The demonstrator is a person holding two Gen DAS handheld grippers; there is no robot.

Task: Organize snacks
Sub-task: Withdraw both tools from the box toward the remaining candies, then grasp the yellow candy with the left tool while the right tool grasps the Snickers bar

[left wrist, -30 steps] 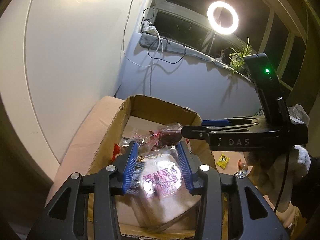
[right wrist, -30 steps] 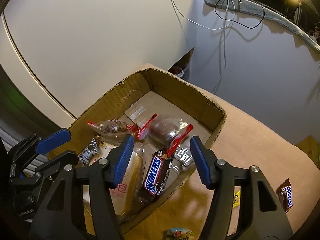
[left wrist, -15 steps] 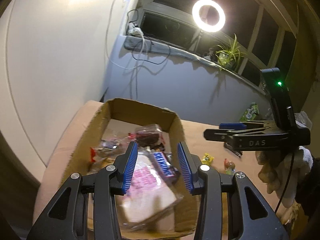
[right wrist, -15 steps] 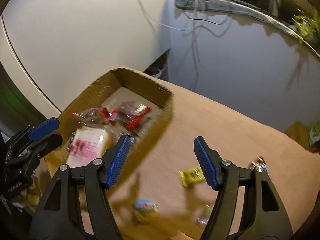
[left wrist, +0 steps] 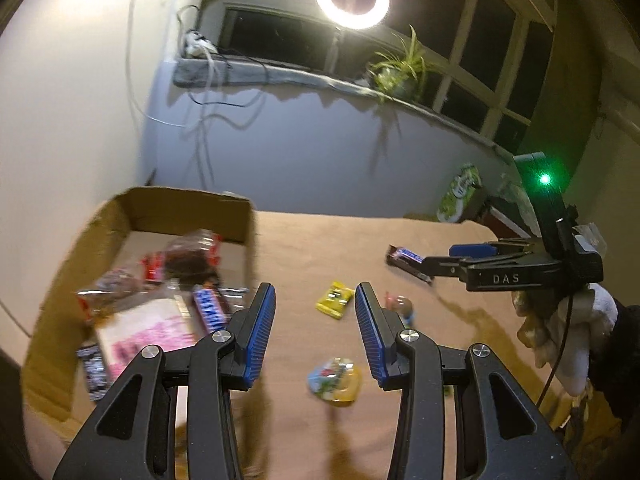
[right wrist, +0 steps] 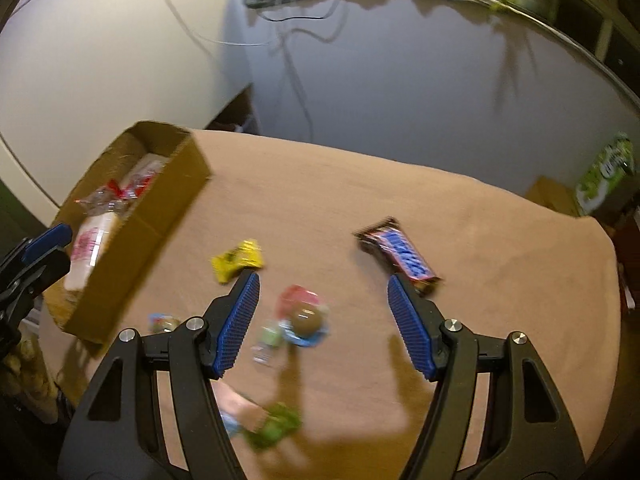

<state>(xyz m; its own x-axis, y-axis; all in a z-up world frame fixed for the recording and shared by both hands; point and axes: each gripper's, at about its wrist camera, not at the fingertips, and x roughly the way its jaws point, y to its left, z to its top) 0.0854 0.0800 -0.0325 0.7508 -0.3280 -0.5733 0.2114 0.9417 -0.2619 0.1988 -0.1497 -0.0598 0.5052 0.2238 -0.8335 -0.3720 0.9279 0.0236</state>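
Snacks wait on the bench beside the box.
The big bench [right wrist: 460, 208] holds a cardboard box [right wrist: 132, 236] already part full of snacks. Both claws, left claw [left wrist: 315, 326] and right claw [right wrist: 323, 322], are apart and hold nothing. The candy bar [right wrist: 400, 254] lies near the right claw; it looks light, stiff and slippery, so pinch it across its narrow middle.

One open brown cardboard box [left wrist: 188, 210] stands on the tan tabletop [right wrist: 400, 200]. Inside it are two chocolate bars in brown wrappers with blue lettering [left wrist: 210, 312], one pink-printed bread packet [left wrist: 148, 334] and two clear red-trimmed pastry packets [left wrist: 192, 254]. Loose on the tabletop lie one more chocolate bar [right wrist: 400, 254], one yellow sachet [right wrist: 238, 264] and several small blurred sweets [right wrist: 304, 316].
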